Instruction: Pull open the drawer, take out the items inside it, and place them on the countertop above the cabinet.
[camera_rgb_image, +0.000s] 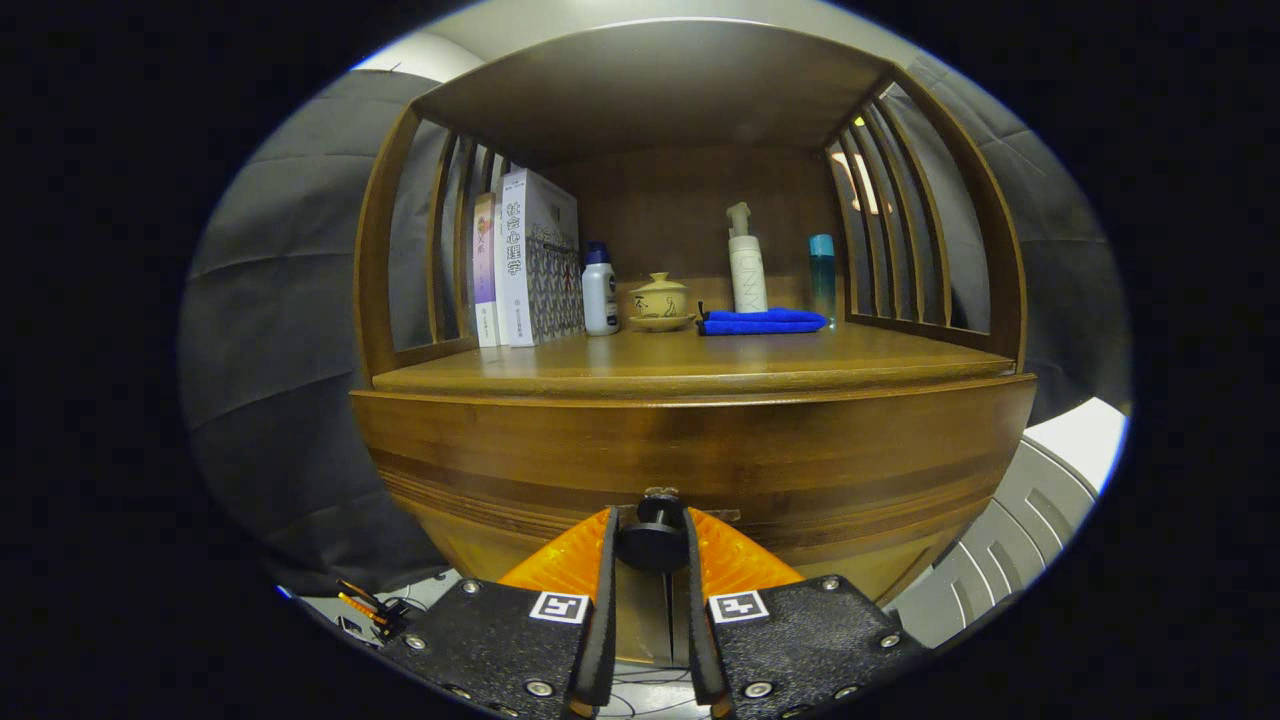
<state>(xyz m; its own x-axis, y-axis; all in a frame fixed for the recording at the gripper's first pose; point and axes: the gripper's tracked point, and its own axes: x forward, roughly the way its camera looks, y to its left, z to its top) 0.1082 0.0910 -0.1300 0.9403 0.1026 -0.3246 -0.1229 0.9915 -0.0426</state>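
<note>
On the brown wooden tabletop (690, 365) above the curved wooden drawer front (690, 450) stand, from left: upright books (525, 260), a white bottle with a blue cap (599, 290), a tan lidded teacup (660, 300), a folded blue cloth (762, 321), a white pump bottle (746, 265) and a teal bottle (822, 275). The gripper (650, 545) has its orange fingers (570, 555) closed on the drawer's round black knob (652, 540).

Dark grey cloth (270, 330) hung in folds behind a brown wooden cabinet (690, 450) with slatted sides (905, 220) and a solid top shelf (650, 90). A pale grey ribbed surface (1020, 520) lay low beside it, and a warm light (862, 180) glowed through the slats.
</note>
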